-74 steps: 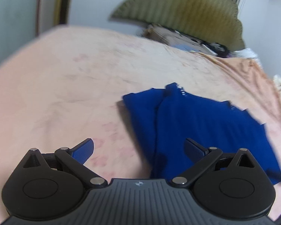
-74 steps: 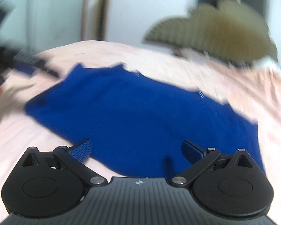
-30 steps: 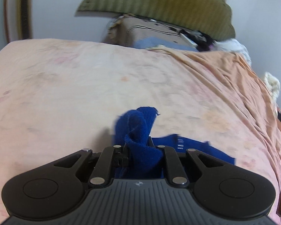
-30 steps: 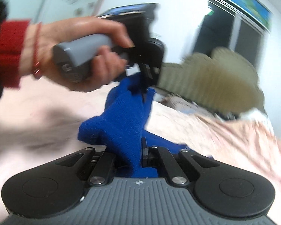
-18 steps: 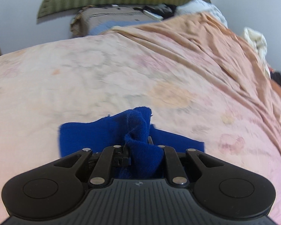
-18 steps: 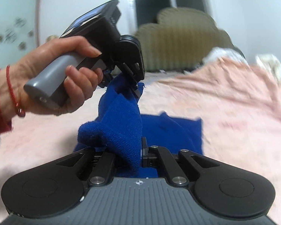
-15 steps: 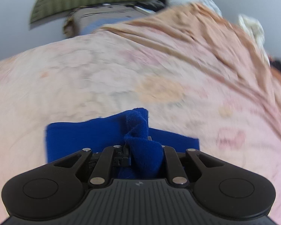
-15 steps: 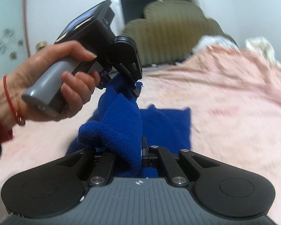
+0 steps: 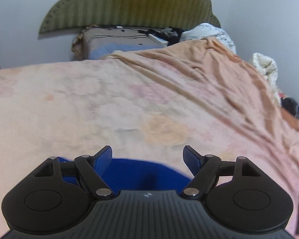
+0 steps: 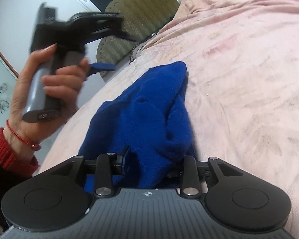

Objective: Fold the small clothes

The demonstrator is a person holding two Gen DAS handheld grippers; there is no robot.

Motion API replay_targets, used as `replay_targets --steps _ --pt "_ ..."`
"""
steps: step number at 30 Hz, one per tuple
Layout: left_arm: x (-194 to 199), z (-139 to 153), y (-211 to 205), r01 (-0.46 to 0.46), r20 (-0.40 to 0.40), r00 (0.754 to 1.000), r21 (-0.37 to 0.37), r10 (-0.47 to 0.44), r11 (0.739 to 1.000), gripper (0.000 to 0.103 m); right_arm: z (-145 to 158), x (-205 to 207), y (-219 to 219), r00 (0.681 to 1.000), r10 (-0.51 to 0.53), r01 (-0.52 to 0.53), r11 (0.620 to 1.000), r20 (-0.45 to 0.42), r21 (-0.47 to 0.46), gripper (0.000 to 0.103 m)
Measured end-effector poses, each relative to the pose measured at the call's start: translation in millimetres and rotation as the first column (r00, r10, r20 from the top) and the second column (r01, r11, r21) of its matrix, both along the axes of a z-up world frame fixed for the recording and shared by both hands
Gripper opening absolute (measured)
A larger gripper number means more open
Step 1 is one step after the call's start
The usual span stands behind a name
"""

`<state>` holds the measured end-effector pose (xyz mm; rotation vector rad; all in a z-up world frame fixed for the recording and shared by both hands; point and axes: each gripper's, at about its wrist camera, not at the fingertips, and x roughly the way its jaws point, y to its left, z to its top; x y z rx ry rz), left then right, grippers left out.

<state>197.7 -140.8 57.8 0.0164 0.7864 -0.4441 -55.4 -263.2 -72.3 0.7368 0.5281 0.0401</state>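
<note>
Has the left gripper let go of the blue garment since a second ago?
Yes. The left gripper now stands open with the blue garment lying below it on the pink bedspread; earlier it was clamped on a bunched fold.

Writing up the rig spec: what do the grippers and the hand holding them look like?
Each gripper, left and right, is matte black with two round discs, silver pivot pins, a ribbed grey-black centre plate with a small white logo, and blue finger pads. No cables visible. The left one has a grey handle. The hand is bare, with red string bracelet and red knit cuff.
</note>
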Motion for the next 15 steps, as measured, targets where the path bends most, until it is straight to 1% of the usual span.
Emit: replay_targets --steps 1,3,6,9,12,14,15 --pt "-4 -1 9 -0.006 0.012 1.0 0.02 0.005 1.0 0.078 -1 -1 -1 1.0 0.002 -0.002 1.0 0.004 0.018 0.044" --pt "-15 -9 35 -0.016 0.029 0.999 0.07 0.014 0.997 0.078 -2 -3 -7 1.0 0.004 -0.004 0.998 0.015 0.056 0.052" --pt "-40 -28 77 -0.028 0.032 0.999 0.136 0.024 0.99 0.078 -8 -5 -22 1.0 -0.004 0.0 0.991 0.03 0.133 0.054" --pt "-79 -42 109 -0.043 0.068 0.997 0.187 0.03 0.981 0.078 -11 -8 -32 0.999 -0.01 0.0 0.977 0.044 0.215 0.054" --pt "-119 -51 123 -0.015 0.105 0.994 0.229 -0.009 0.973 0.078 -15 -7 -40 0.999 -0.019 0.006 0.958 0.044 0.287 0.054" --pt "-140 -55 128 0.007 0.122 0.992 0.228 -0.035 0.974 0.08 -16 -2 -42 0.999 -0.021 0.006 0.949 0.044 0.314 0.055" --pt "-148 -56 127 0.024 0.125 0.991 0.231 -0.054 0.973 0.082 -17 1 -43 0.999 -0.021 0.005 0.945 0.044 0.327 0.052"
